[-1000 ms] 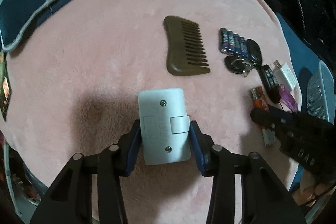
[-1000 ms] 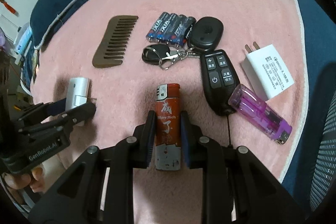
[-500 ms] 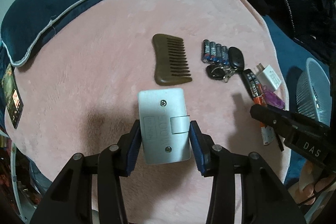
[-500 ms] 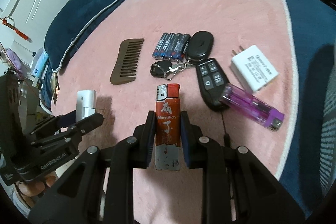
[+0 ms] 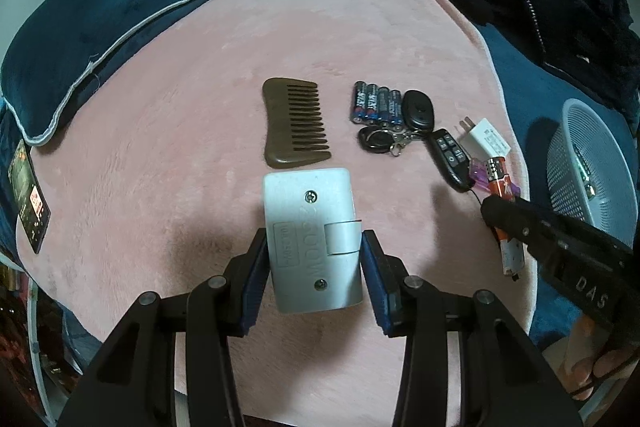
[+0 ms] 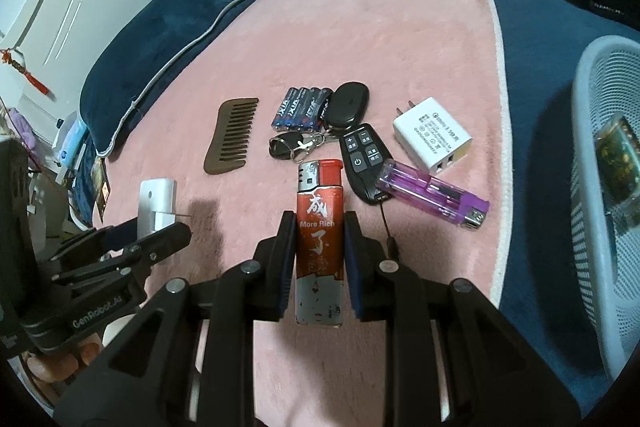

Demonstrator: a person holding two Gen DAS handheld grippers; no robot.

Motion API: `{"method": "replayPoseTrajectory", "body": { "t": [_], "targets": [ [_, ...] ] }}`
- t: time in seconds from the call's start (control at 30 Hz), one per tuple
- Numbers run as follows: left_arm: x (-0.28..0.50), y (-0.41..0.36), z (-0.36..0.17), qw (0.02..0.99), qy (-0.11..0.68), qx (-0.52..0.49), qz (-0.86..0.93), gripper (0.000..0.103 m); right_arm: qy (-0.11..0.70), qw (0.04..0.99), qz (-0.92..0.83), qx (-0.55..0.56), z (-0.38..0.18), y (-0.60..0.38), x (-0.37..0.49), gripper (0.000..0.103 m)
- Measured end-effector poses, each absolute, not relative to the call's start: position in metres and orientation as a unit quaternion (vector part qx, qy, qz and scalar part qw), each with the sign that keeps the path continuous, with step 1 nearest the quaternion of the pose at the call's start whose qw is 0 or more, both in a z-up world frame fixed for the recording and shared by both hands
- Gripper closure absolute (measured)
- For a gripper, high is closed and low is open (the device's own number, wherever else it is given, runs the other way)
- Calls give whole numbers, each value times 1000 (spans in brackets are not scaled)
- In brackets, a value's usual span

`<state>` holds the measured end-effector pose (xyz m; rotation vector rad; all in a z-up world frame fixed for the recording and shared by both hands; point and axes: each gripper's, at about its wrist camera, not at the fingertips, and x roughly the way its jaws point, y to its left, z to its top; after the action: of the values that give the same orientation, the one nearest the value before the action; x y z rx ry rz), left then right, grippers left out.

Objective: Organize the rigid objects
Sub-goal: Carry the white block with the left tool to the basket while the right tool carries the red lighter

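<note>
My left gripper (image 5: 314, 247) is shut on a grey plug adapter (image 5: 310, 227), held above the pink blanket (image 5: 180, 127). My right gripper (image 6: 318, 231) is shut on a red lighter (image 6: 319, 235), also lifted off the blanket. On the blanket lie a brown comb (image 6: 232, 141), a pack of batteries (image 6: 302, 113), a black key fob with keyring (image 6: 348, 105), a small remote (image 6: 362, 157), a white charger (image 6: 432, 135) and a purple lighter (image 6: 432, 195). In the right wrist view the left gripper (image 6: 160, 231) with the adapter (image 6: 156, 201) is at the left.
A grey mesh basket (image 6: 592, 167) stands on the right on the dark blue bedding, with something glassy inside. A dark blue pillow (image 5: 100, 15) borders the blanket at the back left. A phone-like device (image 5: 30, 195) lies at the left edge.
Both grippers have risen with their loads; the items on the blanket look smaller and farther. The basket has come into view on the right.
</note>
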<state>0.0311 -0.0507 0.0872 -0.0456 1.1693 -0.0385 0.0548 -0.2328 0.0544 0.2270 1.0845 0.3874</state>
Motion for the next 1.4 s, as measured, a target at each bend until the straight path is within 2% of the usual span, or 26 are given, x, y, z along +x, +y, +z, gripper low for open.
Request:
{"method": "replayPoseTrajectory", "body": {
  "t": [0.87,1.4],
  "targets": [
    [39,-114,119,847,529,13,-60,57,438,879,115,148,90,-283,31,80],
    [65,-204,149,850,508,34,-134,57,385,892,-2,236,111,-357,15,80]
  ]
}}
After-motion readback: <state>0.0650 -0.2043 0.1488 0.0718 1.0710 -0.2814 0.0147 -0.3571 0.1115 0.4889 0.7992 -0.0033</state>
